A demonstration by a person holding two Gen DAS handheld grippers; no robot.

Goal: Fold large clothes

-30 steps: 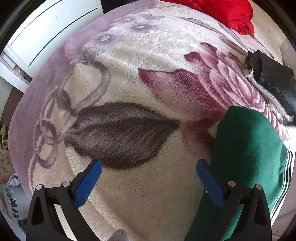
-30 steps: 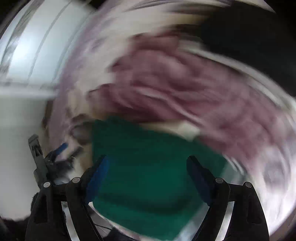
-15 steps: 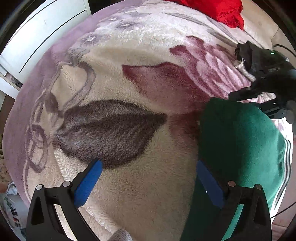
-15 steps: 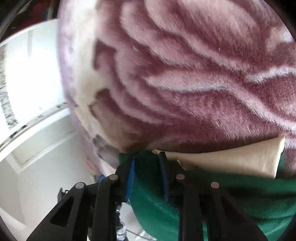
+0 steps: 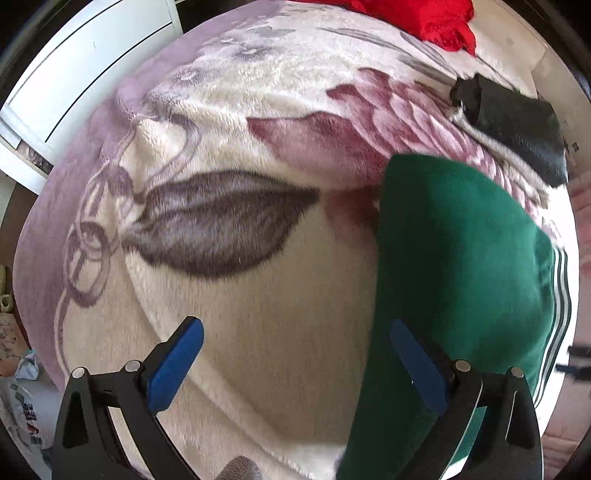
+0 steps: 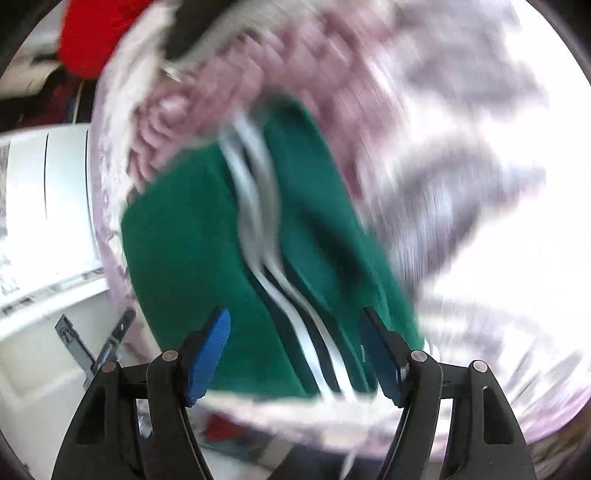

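Observation:
A folded green garment (image 5: 461, 258) with white side stripes lies on the floral fleece blanket (image 5: 277, 350), at the right of the left wrist view. My left gripper (image 5: 295, 328) hangs open above the blanket, its right finger (image 5: 417, 365) over the garment's left edge and nothing between the pads. The right wrist view is blurred by motion. There the green garment (image 6: 192, 240) lies below my right gripper (image 6: 295, 317), whose jaws are opening and stand apart from the cloth.
A black garment (image 5: 517, 122) lies on the blanket beyond the green one, and a red garment (image 5: 424, 18) lies at the far edge. A white cabinet (image 5: 74, 74) stands past the blanket's left side. The blanket's edge (image 6: 295, 410) runs just under the right gripper.
Half a second ago the right gripper was shut on the green garment's edge; now it has let go and pulled back. It has left the left wrist view. The left gripper shifted slightly.

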